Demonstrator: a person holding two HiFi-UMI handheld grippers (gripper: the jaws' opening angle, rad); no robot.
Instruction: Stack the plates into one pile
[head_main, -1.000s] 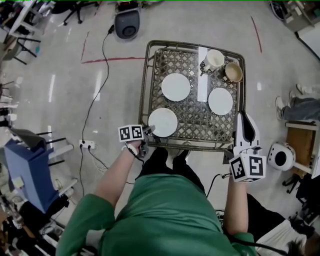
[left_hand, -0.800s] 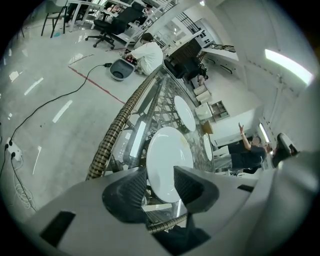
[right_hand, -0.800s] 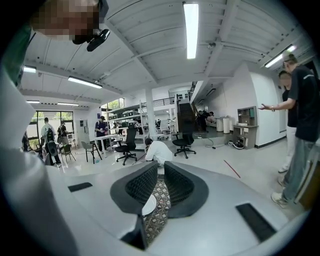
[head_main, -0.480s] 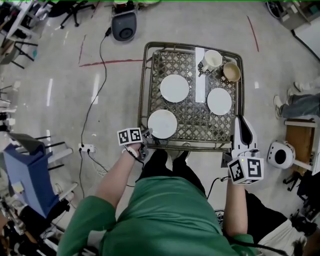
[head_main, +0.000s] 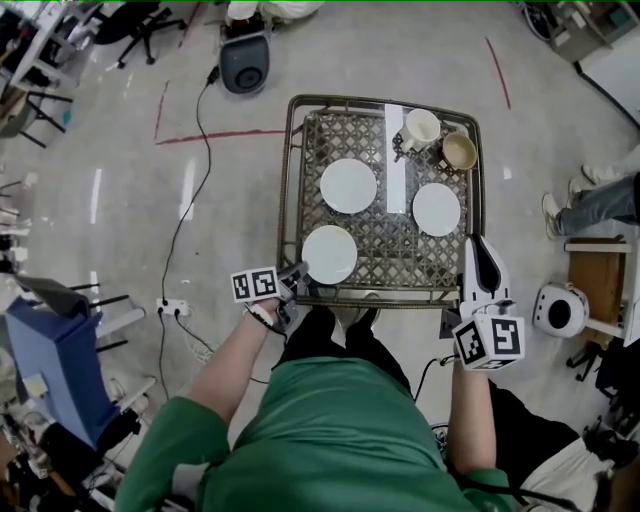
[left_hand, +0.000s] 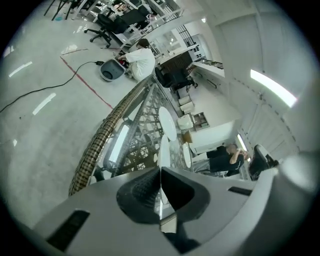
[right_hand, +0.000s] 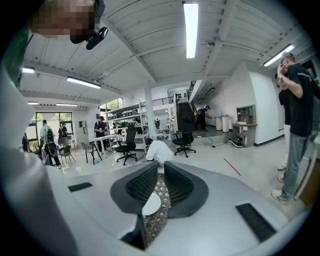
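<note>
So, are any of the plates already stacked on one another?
No, the near plate, far plate and right plate are all separate, none overlapping.

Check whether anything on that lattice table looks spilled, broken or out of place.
Nothing stands out. The three white plates are whole and apart, both cups stand at the far corner, nothing spilled.

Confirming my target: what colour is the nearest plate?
White; the plate shows best in the head view.

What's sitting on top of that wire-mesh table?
Three white plates lying apart, the near plate pinched by the left claw, plus two cups and a white strip. Whatever is under the plates is covered.
</note>
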